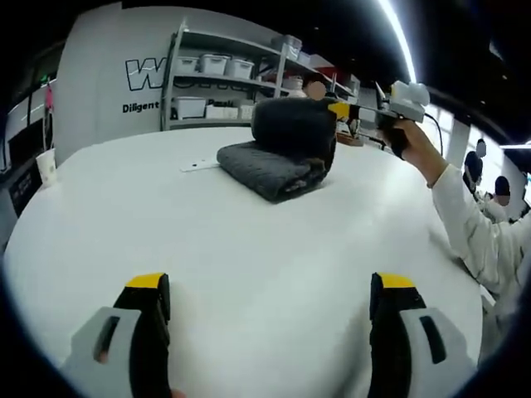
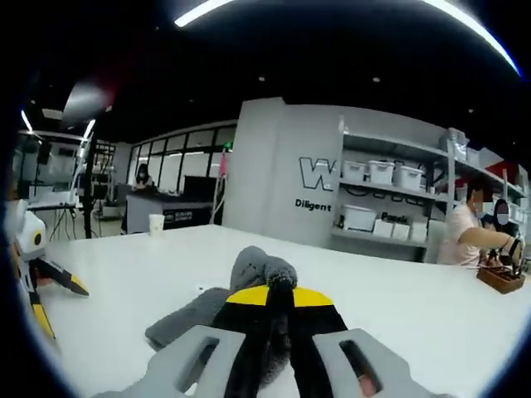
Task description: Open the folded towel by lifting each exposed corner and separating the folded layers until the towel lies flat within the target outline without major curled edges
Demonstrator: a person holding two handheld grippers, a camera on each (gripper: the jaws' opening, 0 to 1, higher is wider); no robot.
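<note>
We have barely begun: our right gripper (image 2: 278, 311) pinches a top layer of the grey towel (image 1: 270, 166), raising it off the bundle, which sits mostly folded on the white table (image 1: 249, 265). Our left gripper (image 1: 270, 303) hangs back, jaws wide and empty; the remaining folds are still to open

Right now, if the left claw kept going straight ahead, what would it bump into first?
Probably the gray folded towel. The left claw is open above the white table, with bare tabletop between it and the towel. The right claw holds a layer there.
</note>
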